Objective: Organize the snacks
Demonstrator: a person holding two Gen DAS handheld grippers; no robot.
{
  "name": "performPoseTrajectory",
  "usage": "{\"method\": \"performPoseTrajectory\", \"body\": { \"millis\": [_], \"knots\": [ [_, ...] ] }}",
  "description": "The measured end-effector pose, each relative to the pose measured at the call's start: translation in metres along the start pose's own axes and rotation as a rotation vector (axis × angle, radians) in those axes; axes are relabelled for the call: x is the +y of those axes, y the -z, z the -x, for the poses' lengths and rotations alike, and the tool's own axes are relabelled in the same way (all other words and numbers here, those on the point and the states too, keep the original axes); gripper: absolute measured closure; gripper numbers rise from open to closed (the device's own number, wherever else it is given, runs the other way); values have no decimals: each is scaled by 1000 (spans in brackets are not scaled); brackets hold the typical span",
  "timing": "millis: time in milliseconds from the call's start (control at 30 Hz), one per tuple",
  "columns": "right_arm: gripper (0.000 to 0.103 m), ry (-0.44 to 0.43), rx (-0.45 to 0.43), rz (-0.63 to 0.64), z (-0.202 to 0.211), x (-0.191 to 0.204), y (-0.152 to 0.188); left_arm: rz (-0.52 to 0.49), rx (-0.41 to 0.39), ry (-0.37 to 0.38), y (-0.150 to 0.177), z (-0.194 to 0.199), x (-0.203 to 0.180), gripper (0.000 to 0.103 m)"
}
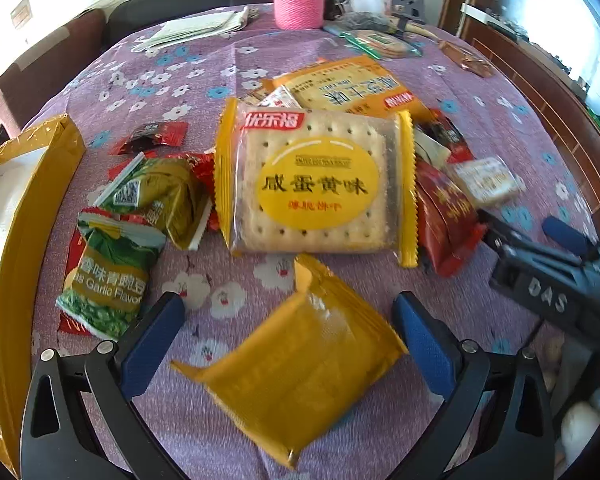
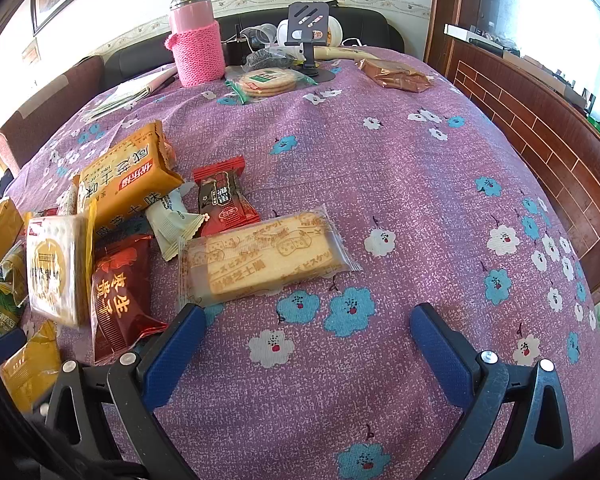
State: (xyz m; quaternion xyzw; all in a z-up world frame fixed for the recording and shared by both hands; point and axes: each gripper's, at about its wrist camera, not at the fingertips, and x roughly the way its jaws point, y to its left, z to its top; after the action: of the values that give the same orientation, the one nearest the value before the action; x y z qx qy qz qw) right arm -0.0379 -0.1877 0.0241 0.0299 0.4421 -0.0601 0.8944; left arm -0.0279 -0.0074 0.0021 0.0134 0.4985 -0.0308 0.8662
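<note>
- Your left gripper (image 1: 288, 344): fingers spread wide, nothing pinched; a plain yellow packet (image 1: 296, 376) lies blurred on the cloth between them.
- Your right gripper (image 2: 304, 340): fingers wide apart over bare purple tablecloth (image 2: 420, 200), holding nothing.
- Count, left view: two green pea packets (image 1: 112, 276) side by side, overlapping; one clear-front cracker pack (image 1: 316, 180) with yellow ends; one orange biscuit pack (image 1: 352, 88) behind it.
- Right view: one clear biscuit pack (image 2: 260, 260) just beyond your left finger; one dark red packet (image 2: 120, 300) beside it; one small red-black packet (image 2: 224, 200); one white candy (image 2: 172, 220).
- One yellow-edged box (image 1: 28, 208) at the table's left edge.
- Open room: right half of the cloth lies free up to the wooden panel (image 2: 540, 140). One pink bottle (image 2: 196, 44) stands among clutter at the far edge.
</note>
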Motion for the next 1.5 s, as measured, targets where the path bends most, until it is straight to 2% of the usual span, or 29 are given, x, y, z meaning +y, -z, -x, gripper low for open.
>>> {"method": "performPoseTrajectory", "body": {
  "millis": [133,233,333,367,467,500,533,600,667,767,800,833,867,933,967,1000,1033,1067,1100,1167,1233,1267,1300,1333,1400,1500],
  "knots": [
    [0,0,0,0,0,0,0,36,-22,72,13,18,7,2],
    [0,0,0,0,0,0,0,46,-130,104,22,51,18,2],
    [0,-7,4,7,-3,-1,1,99,-326,124,30,103,42,2],
    [0,-12,9,10,-3,-2,1,123,-432,103,34,128,53,2],
    [0,-18,29,20,-1,-4,-1,154,-676,4,43,185,78,0],
    [0,-17,37,20,-1,-4,-2,171,-737,-18,45,202,89,0],
    [0,-16,49,22,-2,-1,-2,185,-756,-24,45,208,95,0],
    [0,-11,79,17,-2,0,-4,244,-736,-58,40,211,116,0],
    [0,-7,89,23,-3,1,-6,280,-655,-105,34,199,131,0],
    [1,-20,129,47,-6,2,-10,331,-605,-89,43,181,144,0],
    [8,-13,143,56,-4,1,-12,340,-621,-83,47,179,146,0],
    [26,4,133,55,1,0,-12,335,-644,-92,53,181,143,0],
    [31,17,109,50,10,-2,-13,320,-680,-132,59,183,139,0],
    [32,-8,28,38,37,-3,-13,293,-765,-182,68,197,136,0],
    [31,-18,-24,38,52,-3,-12,279,-806,-168,72,205,137,0],
    [27,-29,-83,44,68,-1,-11,274,-806,-144,69,207,137,0],
    [14,-36,-130,49,79,0,-8,276,-774,-109,65,206,140,0],
    [10,-41,-156,50,85,0,-7,285,-714,-53,58,200,145,0],
    [7,-56,-171,53,88,0,-6,300,-662,-7,54,193,150,0],
    [7,-59,-151,58,84,-2,-6,312,-579,10,52,180,153,0],
    [14,-87,-106,58,75,-3,-6,291,-566,44,55,172,152,0],
    [19,-136,-74,45,69,-2,-7,282,-574,64,58,170,151,0],
    [30,-185,-47,40,66,-2,-6,270,-578,85,60,169,149,0],
    [35,-222,-27,44,62,4,-8,250,-573,108,60,167,146,0],
    [35,-276,-7,76,56,18,-10,189,-552,136,60,164,136,0],
    [35,-297,24,138,40,47,-17,95,-511,180,60,159,120,0]
  ]
}}
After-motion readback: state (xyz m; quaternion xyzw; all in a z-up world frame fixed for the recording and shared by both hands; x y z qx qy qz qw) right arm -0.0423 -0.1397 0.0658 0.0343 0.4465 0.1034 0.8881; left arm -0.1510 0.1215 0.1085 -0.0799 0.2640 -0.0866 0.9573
